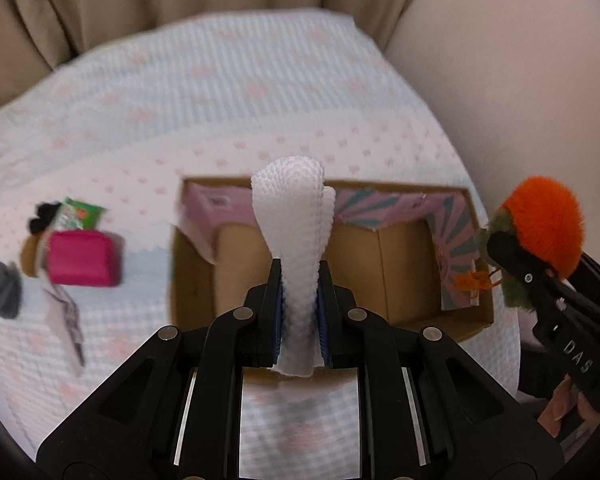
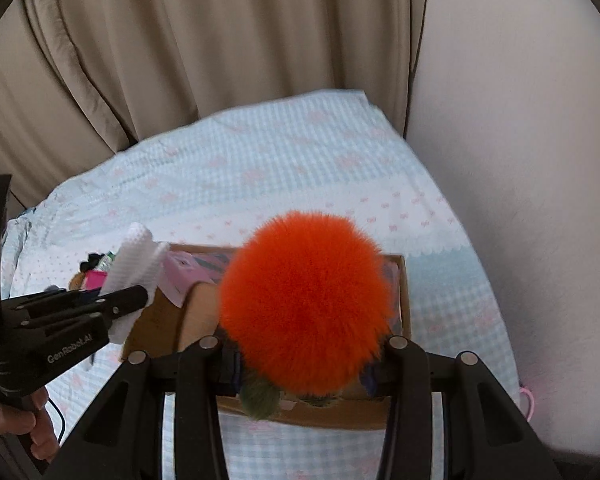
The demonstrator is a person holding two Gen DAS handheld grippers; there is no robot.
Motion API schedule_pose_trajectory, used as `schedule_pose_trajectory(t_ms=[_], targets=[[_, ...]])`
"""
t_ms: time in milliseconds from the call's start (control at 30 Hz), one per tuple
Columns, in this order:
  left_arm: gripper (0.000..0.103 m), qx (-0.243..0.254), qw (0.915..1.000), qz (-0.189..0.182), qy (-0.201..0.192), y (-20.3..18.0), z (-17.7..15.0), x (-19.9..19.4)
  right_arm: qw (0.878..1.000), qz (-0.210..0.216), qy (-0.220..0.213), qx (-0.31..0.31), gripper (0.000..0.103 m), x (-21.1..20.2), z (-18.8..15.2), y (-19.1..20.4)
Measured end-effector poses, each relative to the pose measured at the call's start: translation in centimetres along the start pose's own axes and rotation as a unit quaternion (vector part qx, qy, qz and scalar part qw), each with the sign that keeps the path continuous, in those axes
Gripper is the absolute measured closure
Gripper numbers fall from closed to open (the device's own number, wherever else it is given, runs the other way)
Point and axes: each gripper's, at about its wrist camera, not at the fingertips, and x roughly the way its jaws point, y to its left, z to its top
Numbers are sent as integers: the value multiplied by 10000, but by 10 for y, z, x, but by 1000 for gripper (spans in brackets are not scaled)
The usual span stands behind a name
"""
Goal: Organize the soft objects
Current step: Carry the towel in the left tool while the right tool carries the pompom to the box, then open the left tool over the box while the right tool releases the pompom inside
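Pompom (image 2: 306, 304) above bedspread (image 2: 284, 160); beige curtain (image 2: 180, 40) behind.

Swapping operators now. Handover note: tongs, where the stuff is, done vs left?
Left tongs: shut on a white cloth, held upright above the near edge of the cardboard box.
Right tongs: shut on an orange pom-pom with green fuzz at its base, held over the box's right side.
The box sits open on the bed; the visible part of its floor is bare.
Done: both items picked up and brought to the box.
Left: drop both in, then fetch the small pile on the bed left of the box, including a pink pouch, a green packet and a dark round item.
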Motion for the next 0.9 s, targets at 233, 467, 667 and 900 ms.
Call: schedule_pose_trajectory(t_ms=[233,467,667,900], targets=[[91,-120,9964,90,837,-2,17,69,9968,217,763,-114,64,65,-8,-13],[91,-48,9889,311,1451,2,11,113,9855,365,1575,-523,64,120,-28,-11],[73,108,9871,513,1513,-1,8,118,9812,433,1757,-663,62,131,-39,-9],[0,181,9883,722,1335,-3,17,113,9751,837,1882,-818,5,124,-43,1]])
